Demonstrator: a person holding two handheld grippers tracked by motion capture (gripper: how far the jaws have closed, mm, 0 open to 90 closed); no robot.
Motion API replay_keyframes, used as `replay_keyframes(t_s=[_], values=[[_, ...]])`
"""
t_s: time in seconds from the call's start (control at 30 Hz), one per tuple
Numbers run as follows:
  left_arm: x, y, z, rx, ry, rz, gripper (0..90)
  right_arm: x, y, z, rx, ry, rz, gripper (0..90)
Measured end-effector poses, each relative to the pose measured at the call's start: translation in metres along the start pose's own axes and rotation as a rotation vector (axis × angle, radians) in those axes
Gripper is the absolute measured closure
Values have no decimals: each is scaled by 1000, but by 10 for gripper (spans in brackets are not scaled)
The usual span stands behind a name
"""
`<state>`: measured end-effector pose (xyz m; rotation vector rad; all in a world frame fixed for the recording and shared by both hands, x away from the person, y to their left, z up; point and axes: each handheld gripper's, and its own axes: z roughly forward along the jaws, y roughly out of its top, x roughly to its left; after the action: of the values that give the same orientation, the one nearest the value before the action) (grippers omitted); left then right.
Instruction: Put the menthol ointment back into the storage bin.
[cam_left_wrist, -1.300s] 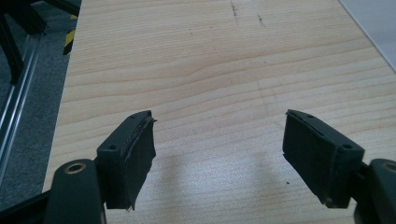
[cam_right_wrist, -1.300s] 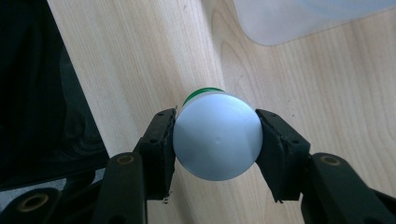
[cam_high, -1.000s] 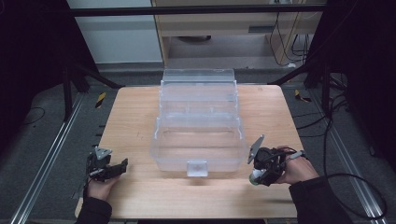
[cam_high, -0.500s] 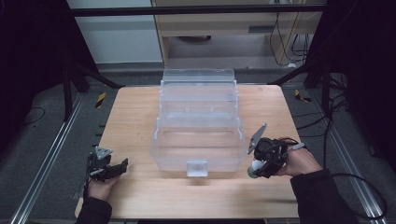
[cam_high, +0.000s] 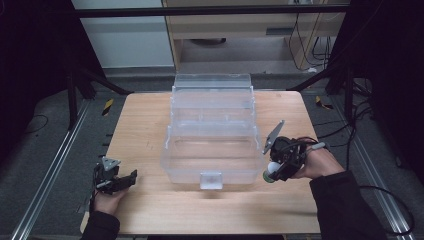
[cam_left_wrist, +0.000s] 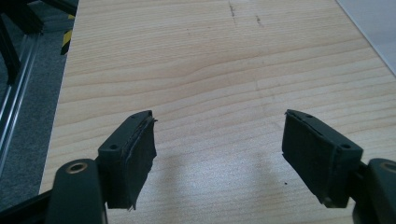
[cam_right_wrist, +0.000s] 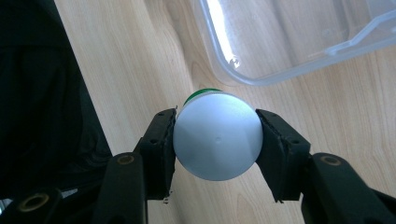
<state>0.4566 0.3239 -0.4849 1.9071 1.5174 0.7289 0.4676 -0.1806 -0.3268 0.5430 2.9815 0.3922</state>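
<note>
Round white-capped bottle (cam_right_wrist: 217, 140) clamped; clear plastic box (cam_high: 212, 135).

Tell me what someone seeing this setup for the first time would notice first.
Most eye-catching is the big clear plastic organizer box, opened in stepped tiers at the middle of the wooden table. Just right of its front corner, the right gripper has its jaws clamped on a round white container with a green edge, seen end-on in the right gripper view. At the near left, the left gripper sits with jaws open over bare wood.
</note>
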Motion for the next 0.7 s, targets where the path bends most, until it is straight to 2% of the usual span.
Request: replay_keyframes(t_s=[0.47,0.7], values=[[0,0,0,0,-1,0,250,-9,17,-13,-4,4,-5,506],[0,0,0,-2,-1,-1,250,-19,29,-16,-17,-4,-6,506]])
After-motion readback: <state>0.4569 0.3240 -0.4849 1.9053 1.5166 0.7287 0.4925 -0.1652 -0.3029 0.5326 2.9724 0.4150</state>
